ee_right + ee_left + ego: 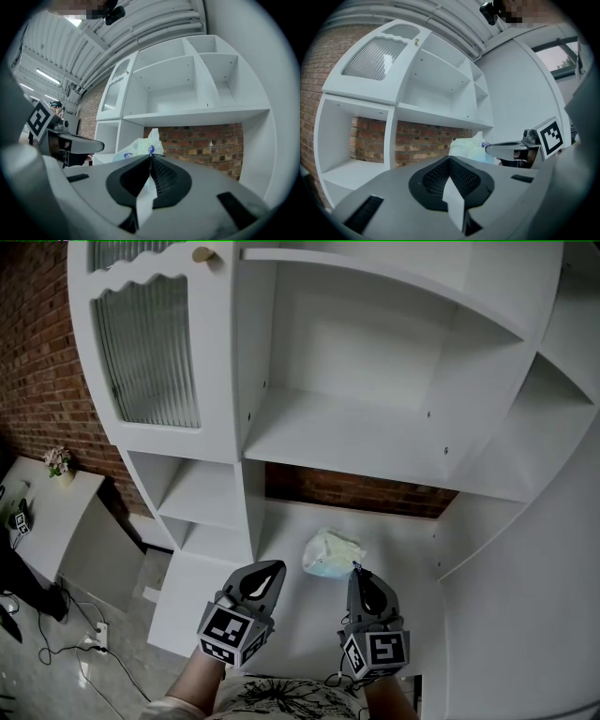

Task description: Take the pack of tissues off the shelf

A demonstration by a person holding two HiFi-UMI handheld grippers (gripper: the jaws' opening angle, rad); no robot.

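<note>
Both grippers sit nearest, low in the head view, side by side and apart, each held from below.

Left gripper (273, 569) (450, 161): jaws together, nothing between them. It hangs over the left part of the lower shelf (291, 521), clear of the pack. Its marker cube (232, 632) faces up toward the head camera.

Right gripper (355, 568) (151, 153): jaws pressed together at the tip, pinching the near edge of the pack (330, 552) (135, 147), where a blue print mark shows. The left gripper view gives the same: right gripper (488, 146) tip is at the pack (466, 147), with a blue bit right at the contact.

Pack is pale, crinkly plastic with blue logos. It is in the lower open bay of the white unit (375, 442), ahead of the right gripper and in front of the brick wall (366, 488) at the back. Can't tell if it rests on the shelf or is lifted.

Upper bays of the unit show nothing inside. A ribbed glass door (150, 352) with a knob (202, 254) is at upper left. Far left, flowers (58, 461) stand on a white table (56, 512), and cables (84, 643) lie on the floor.
</note>
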